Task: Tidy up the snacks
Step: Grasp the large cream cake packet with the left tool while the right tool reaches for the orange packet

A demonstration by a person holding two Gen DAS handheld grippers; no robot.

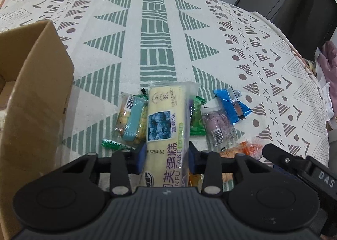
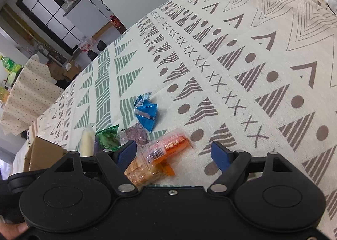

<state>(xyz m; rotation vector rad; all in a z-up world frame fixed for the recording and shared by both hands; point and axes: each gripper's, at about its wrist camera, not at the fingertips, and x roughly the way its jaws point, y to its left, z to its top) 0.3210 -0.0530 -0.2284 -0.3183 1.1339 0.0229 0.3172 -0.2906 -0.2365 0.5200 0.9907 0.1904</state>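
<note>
Pinching the long cake packet (image 1: 165, 126) near its lower half, the left gripper (image 1: 167, 156) is pointing forward over the snack pile on the tablecloth (image 1: 155, 29), beside the cardboard box (image 1: 35, 96); the packet is looking light, soft, crinkly and easily squashed. In the right view, the right gripper (image 2: 174, 153) is hanging spread and tilted above the orange snack packet (image 2: 168, 148), gripping nothing

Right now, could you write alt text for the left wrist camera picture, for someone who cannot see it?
The left tongs are shut on a long pale blueberry cake packet, held above a small heap of wrapped snacks on a patterned tablecloth. A blue packet lies at the right of the heap, and an open cardboard box stands to the left.
</note>
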